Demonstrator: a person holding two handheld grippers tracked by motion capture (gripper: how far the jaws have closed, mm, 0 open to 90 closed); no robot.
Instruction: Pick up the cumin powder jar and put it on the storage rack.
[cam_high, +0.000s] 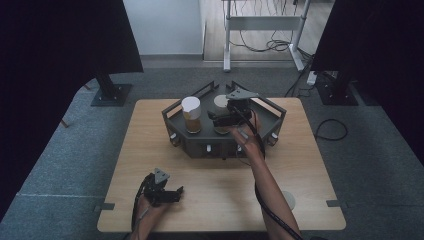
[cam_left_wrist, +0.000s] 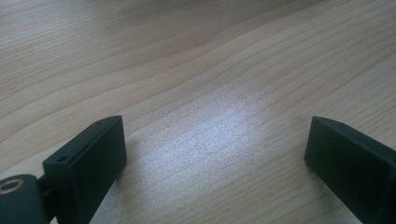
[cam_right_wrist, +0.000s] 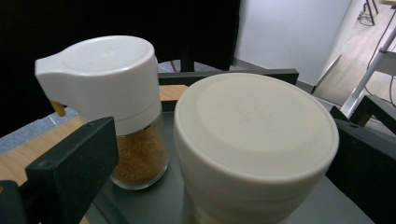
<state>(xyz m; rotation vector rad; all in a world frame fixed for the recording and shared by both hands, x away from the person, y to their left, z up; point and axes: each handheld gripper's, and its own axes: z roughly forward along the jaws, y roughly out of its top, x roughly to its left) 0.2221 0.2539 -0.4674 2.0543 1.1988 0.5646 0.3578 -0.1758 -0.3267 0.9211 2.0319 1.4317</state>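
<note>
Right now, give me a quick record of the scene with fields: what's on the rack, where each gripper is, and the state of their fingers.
surface: wooden table
rack: dark grey tray rack at the far middle of the table
on rack: glass shaker with white spout lid and brown granules; beside it a jar with a cream lid
right gripper: at the jar, fingers open either side of the lid, not pressing it
left gripper: low over bare table at the near left, fingers open, nothing between
also: round disc on the table, near right
</note>
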